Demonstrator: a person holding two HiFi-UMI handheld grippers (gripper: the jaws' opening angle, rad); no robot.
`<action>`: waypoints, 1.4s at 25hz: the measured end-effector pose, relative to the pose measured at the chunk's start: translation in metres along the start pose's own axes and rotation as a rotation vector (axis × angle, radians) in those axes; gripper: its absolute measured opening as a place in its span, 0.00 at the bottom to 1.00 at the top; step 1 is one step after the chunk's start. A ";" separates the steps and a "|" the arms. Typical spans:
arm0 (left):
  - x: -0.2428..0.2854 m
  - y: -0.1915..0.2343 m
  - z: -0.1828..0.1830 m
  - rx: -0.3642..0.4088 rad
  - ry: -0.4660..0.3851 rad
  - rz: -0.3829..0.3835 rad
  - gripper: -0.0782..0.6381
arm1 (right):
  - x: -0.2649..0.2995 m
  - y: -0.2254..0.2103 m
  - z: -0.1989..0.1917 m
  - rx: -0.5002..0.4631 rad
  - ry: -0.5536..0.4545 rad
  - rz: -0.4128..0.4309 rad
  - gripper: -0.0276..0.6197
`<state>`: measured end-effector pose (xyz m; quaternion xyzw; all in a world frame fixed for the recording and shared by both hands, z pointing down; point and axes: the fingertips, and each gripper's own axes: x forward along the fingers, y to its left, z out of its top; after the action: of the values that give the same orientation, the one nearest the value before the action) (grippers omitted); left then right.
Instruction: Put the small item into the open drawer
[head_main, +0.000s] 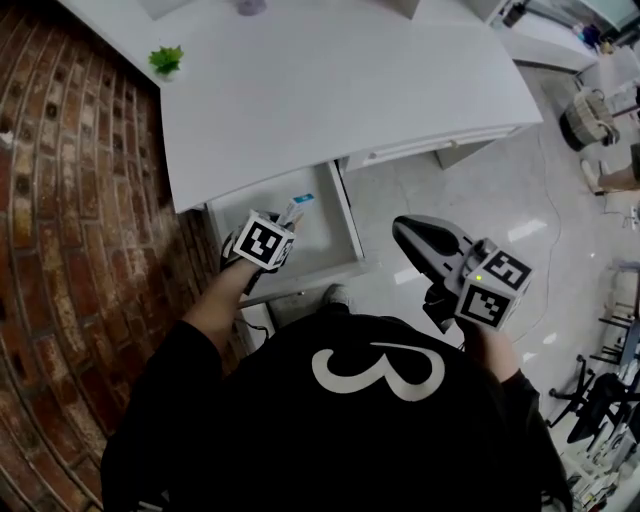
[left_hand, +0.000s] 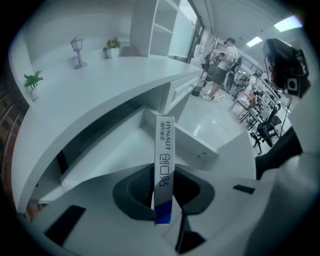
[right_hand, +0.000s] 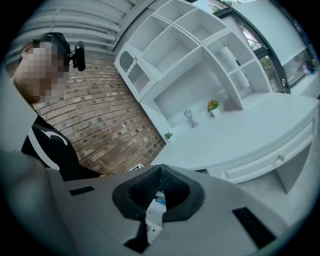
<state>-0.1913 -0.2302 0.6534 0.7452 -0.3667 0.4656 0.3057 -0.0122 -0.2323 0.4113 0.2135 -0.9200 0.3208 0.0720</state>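
Note:
A slim white box with a blue end (left_hand: 163, 165) stands upright between the jaws of my left gripper (left_hand: 162, 192), which is shut on it. In the head view the left gripper (head_main: 283, 226) holds the box (head_main: 297, 205) just above the open white drawer (head_main: 340, 215) under the desk. The drawer's inside (left_hand: 115, 150) lies below and ahead of the box in the left gripper view. My right gripper (head_main: 405, 228) hangs to the right of the drawer over the floor; its jaws (right_hand: 159, 187) are shut with nothing between them.
The white curved desk (head_main: 330, 90) spans the top, with a small green plant (head_main: 166, 60) at its left edge. A brick wall (head_main: 70, 250) runs along the left. Shelves (right_hand: 200, 55), a little lamp (left_hand: 77, 50) and a flower pot (left_hand: 112, 46) stand behind. People and chairs (left_hand: 260, 125) are far right.

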 end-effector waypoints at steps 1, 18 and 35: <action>0.005 0.003 -0.001 0.008 0.016 0.015 0.21 | -0.001 -0.002 -0.001 0.005 -0.001 0.000 0.06; 0.072 0.011 -0.024 -0.036 0.192 0.049 0.21 | -0.029 -0.027 -0.009 0.085 -0.018 -0.034 0.06; 0.085 0.010 -0.009 -0.060 0.105 0.036 0.37 | -0.019 -0.021 -0.011 0.101 -0.020 -0.025 0.06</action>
<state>-0.1782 -0.2507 0.7354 0.7035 -0.3776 0.4981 0.3383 0.0139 -0.2335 0.4268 0.2318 -0.9005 0.3637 0.0559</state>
